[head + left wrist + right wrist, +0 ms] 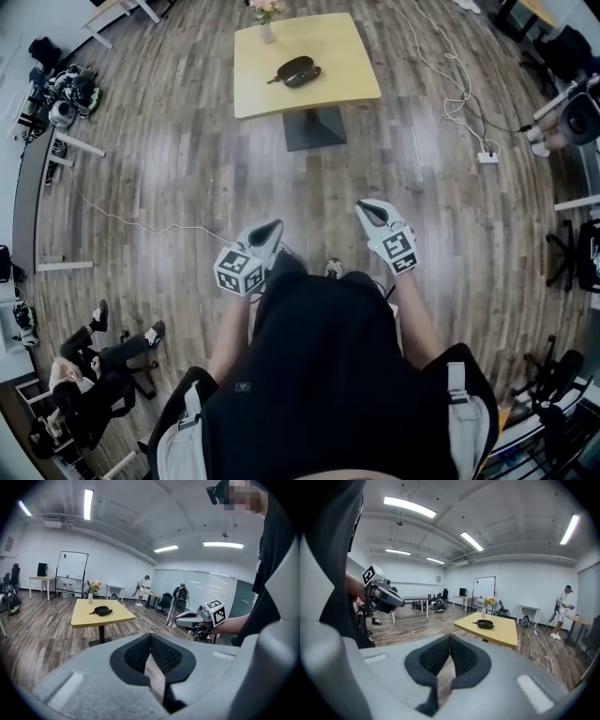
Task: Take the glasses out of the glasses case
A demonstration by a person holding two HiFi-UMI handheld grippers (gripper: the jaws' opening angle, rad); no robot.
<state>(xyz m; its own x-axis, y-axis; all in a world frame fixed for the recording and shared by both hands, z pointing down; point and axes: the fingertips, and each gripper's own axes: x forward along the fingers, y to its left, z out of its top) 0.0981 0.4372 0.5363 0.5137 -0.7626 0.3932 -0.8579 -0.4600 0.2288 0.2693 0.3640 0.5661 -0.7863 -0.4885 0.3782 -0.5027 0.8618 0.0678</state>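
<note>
The dark glasses case (298, 70) lies closed on the yellow table (347, 75), far ahead of me across the wood floor. It also shows small in the left gripper view as the case (101, 611) and in the right gripper view as the case (484, 624). Both grippers are held close to my body, well short of the table. My left gripper (269, 228) and right gripper (370, 208) are shut with nothing in them. The black pads (161, 652) and pads (464, 654) meet at their tips. No glasses are visible.
A vase of flowers (266, 28) stands at the table's far edge. A white cable and power strip (487, 157) lie on the floor to the right. People sit at the lower left (94, 366). Desks, chairs and a whiteboard (72, 566) line the room.
</note>
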